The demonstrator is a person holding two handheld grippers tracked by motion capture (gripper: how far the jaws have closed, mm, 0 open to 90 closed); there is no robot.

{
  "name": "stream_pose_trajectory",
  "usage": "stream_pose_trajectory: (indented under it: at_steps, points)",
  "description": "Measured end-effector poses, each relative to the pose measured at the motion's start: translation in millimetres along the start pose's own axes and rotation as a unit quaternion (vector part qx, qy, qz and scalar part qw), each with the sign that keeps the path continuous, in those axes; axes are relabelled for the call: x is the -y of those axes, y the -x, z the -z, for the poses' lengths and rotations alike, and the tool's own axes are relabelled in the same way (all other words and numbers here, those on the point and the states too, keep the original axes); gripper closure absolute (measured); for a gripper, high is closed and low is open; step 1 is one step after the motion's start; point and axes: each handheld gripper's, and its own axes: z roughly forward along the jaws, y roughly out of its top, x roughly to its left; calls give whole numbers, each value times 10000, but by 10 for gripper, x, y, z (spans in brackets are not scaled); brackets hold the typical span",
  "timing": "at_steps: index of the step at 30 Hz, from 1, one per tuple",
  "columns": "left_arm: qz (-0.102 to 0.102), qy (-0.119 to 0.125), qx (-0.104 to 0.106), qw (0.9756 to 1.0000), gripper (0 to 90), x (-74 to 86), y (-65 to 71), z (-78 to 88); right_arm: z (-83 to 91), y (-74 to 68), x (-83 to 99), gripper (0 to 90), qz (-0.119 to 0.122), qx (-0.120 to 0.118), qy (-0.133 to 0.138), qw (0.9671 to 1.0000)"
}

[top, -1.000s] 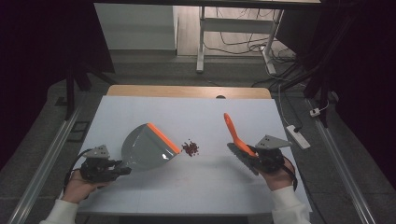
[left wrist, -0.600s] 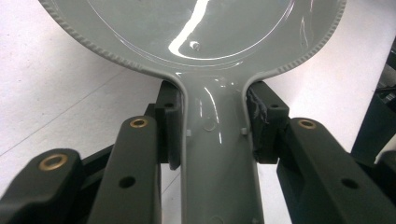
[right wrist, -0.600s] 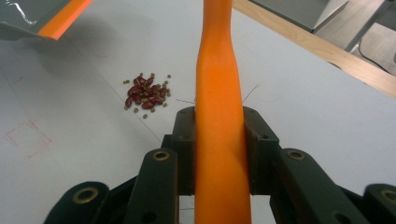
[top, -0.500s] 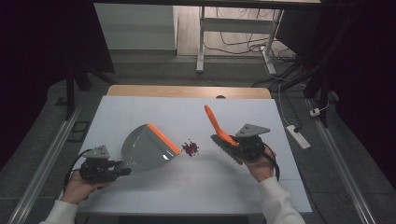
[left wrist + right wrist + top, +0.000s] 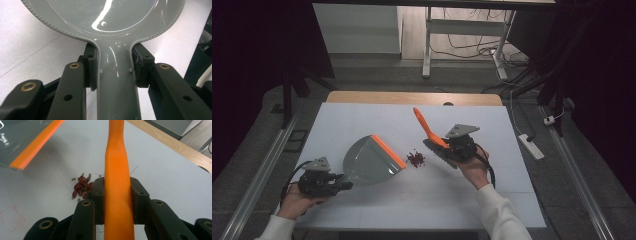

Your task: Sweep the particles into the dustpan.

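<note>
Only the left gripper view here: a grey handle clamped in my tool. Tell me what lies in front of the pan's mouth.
Observer: A small pile of red beans lies on the table, just off the orange lip of the dustpan and not touching it.
Operator: Report the other hand.
Observer: The right tool is shut on an orange-handled brush, with the handle pointing up and away from the person.
Operator: Give the brush's place against the beans.
Observer: Its dark bristles are on the opposite side of the pile from the dustpan, close to the beans. Whether they touch cannot be told.
</note>
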Motion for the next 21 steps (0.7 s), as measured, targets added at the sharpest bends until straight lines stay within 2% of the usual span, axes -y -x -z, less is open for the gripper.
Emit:
stream_pose_trajectory:
  at_steps: [8,10,14,21]
  points:
    - [-105,-147,61,9998,619,-17,30,-66,-165,15,-55,699,29,-12,-113,9999]
    - [-145,-225,59,9996,619,-25,36,-97,-198,24,-62,699,18,-17,-145,9999]
    - [-90,-338,64,9994,619,-54,56,-179,-253,41,-67,699,-27,-22,-166,9999]
    - [-202,-481,122,9986,619,-76,97,-242,-319,46,-70,699,-97,-57,-171,9998]
